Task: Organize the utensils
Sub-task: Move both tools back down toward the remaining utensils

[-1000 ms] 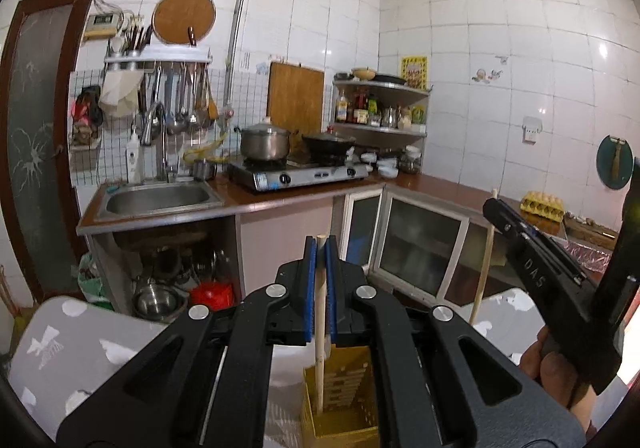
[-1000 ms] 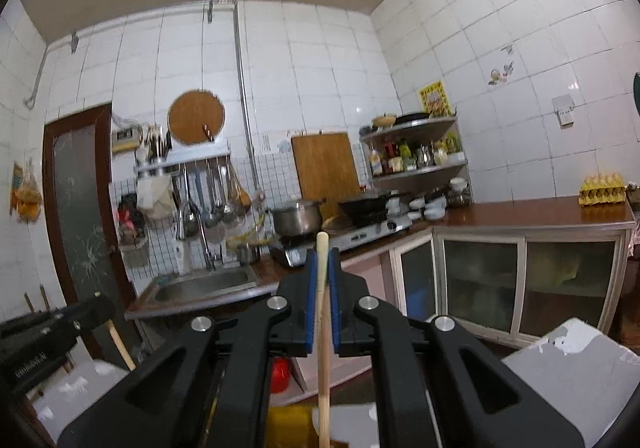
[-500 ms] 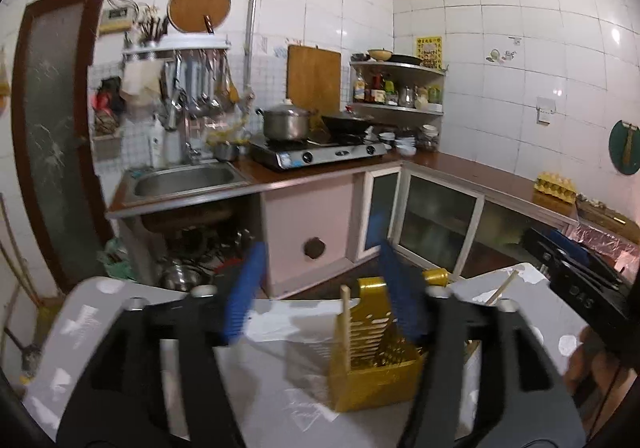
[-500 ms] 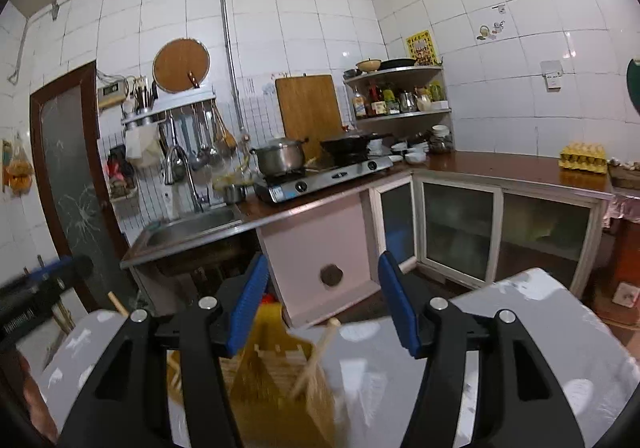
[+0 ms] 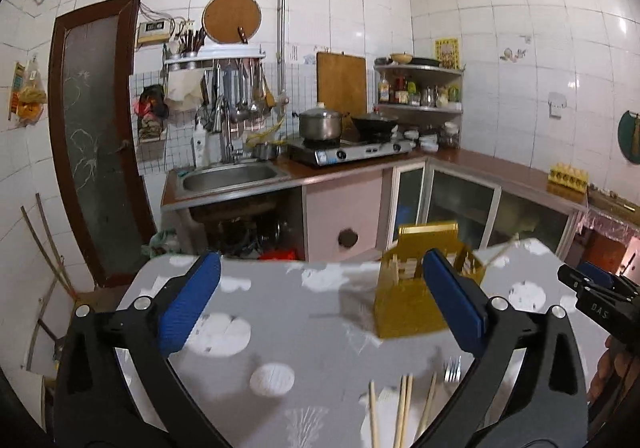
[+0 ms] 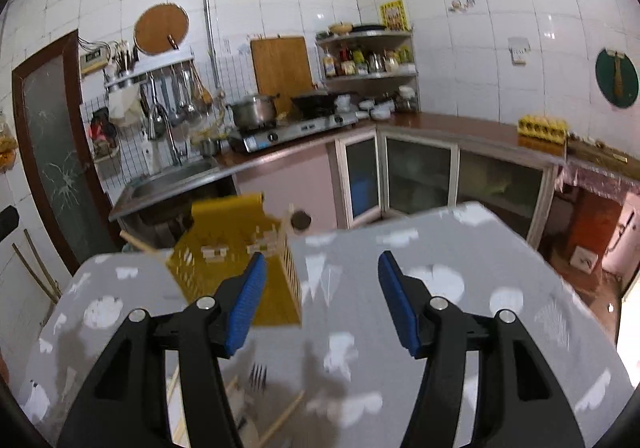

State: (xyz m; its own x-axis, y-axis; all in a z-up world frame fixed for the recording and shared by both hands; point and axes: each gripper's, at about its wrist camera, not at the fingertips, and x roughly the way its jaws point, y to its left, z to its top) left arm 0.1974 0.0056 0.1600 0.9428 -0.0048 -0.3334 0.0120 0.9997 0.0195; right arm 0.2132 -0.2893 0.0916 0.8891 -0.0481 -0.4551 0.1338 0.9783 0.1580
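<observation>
Left wrist: left gripper [image 5: 320, 304] fingers opening wide, empty — yellow holder [image 5: 416, 288] on the grey surface [image 5: 280, 312], chopsticks [image 5: 404, 412] nearer.

Right wrist: right gripper [image 6: 320, 300] fingers parted, empty — holder left, fork [image 6: 258, 378] below.

Legible text: "DAS", white characters on the black body of the right gripper [image 5: 592, 288], seen at the right edge of the left wrist view. Yellow poster [image 5: 446, 53] on the far tiled wall above the corner shelf: print present, too small to read. Bottle labels on that shelf: unreadable.
</observation>
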